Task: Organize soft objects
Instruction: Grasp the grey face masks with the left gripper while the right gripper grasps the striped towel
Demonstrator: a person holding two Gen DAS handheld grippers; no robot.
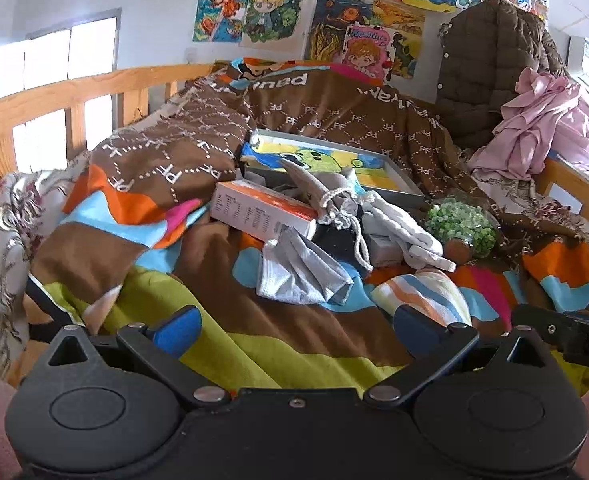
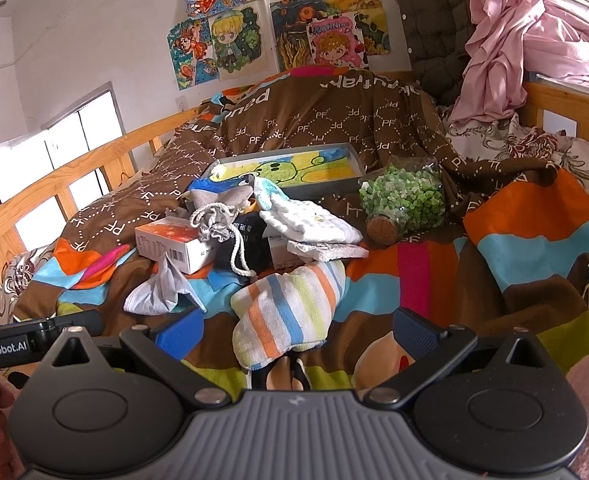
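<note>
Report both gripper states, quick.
Left gripper: open, holding nothing.
Right gripper: open, holding nothing, striped towel between its fingers.

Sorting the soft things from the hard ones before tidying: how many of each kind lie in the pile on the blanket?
Soft cloth items: 4 (striped towel, grey cloth, white knitted cloth, grey drawstring pouch)
Cardboard boxes: 1 (orange-and-white box)
Glass jars: 1 (cork-stoppered jar of green bits)
Framed pictures: 1 (framed picture)
Total: 7
</note>
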